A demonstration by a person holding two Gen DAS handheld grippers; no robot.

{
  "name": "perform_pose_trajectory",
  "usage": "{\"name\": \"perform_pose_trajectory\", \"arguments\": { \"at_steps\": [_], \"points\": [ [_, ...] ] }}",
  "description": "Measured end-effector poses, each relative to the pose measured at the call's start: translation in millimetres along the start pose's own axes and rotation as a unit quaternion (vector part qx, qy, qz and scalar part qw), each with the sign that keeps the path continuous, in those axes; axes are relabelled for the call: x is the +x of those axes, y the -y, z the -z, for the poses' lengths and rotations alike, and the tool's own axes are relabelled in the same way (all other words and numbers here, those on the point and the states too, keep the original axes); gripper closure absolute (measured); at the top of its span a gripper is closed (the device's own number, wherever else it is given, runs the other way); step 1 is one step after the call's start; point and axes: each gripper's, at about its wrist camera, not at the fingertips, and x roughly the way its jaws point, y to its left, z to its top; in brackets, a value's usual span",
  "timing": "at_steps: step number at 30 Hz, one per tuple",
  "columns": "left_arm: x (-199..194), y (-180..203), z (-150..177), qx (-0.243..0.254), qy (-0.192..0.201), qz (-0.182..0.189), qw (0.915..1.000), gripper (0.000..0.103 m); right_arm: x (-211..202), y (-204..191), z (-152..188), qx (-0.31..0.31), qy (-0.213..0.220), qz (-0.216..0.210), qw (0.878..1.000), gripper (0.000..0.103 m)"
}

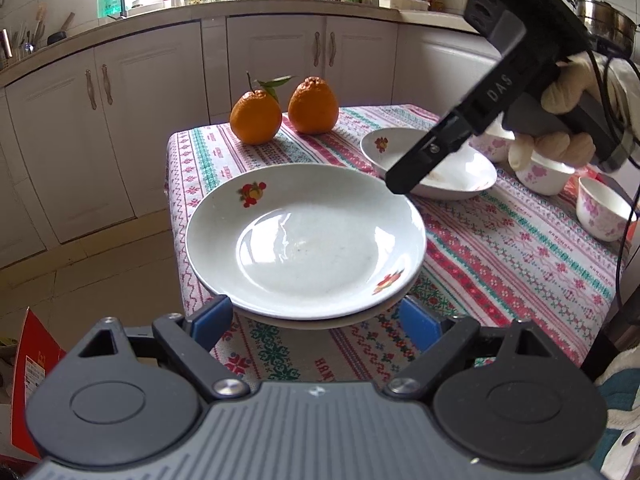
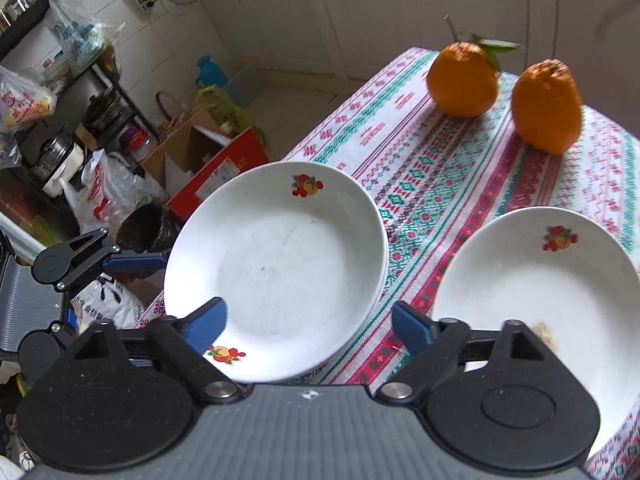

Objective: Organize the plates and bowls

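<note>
Left wrist view. Your left gripper (image 1: 316, 320) sits at 6 o'clock, its blue pads spread on either side of the near rim of the stack (image 1: 306, 240), two white plates nested at the table's (image 1: 500, 248) near-left corner; whether the pads touch the rim cannot be told. A second plate (image 1: 452, 172) lies at 2 o'clock of the stack, well apart from it. Your right gripper (image 1: 404, 184) reaches in from 2 o'clock, held by a gloved hand (image 1: 560, 120), its tip over the gap between stack and second plate; how its fingers stand cannot be told here. Three floral bowls (image 1: 544, 176) stand at 3 o'clock. Two oranges (image 1: 284, 112) stand at 12 o'clock.

Right wrist view. Your right gripper (image 2: 310, 326) has its fingers spread wide with nothing pinched: the left pad hangs over the stack's (image 2: 276, 264) near rim, the right pad over bare cloth. The second plate (image 2: 540, 280) lies at 3 o'clock. Your left gripper (image 2: 138, 258) meets the stack's rim at 9 o'clock.
</note>
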Motion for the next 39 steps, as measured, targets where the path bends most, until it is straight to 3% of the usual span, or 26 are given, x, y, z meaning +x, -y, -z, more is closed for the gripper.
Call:
{"name": "perform_pose_trajectory", "arguments": {
  "at_steps": [6,11,14,20,28,39],
  "points": [
    [-14.5,11.1,-2.0,-0.025,0.027,-0.007,0.9993,0.006,-22.6,-15.9,29.2,-0.007,0.059,0.072,0.996,0.000],
    [-26.3,25.5,-0.2,-0.049,0.051,-0.012,0.9974,0.003,-34.4,-28.4,65.0,-0.016,0.112,0.167,0.979,0.000],
    [-31.1,31.8,1.1,-0.064,0.059,-0.010,0.9961,0.002,-36.1,-31.3,86.2,-0.010,0.119,0.201,0.972,0.000],
    [-37.0,42.8,-0.1,-0.074,0.066,-0.009,0.9950,0.001,-35.7,-18.0,118.9,0.042,0.125,0.222,0.966,0.000],
    [-38.0,54.7,-11.2,-0.067,0.059,-0.010,0.9959,0.001,-26.4,3.6,138.0,0.054,0.117,0.259,0.957,0.000],
    [-23.3,68.8,-36.2,-0.028,0.043,-0.008,0.9986,0.001,-14.3,23.4,151.0,0.066,0.114,0.234,0.963,0.000]
  ]
}}
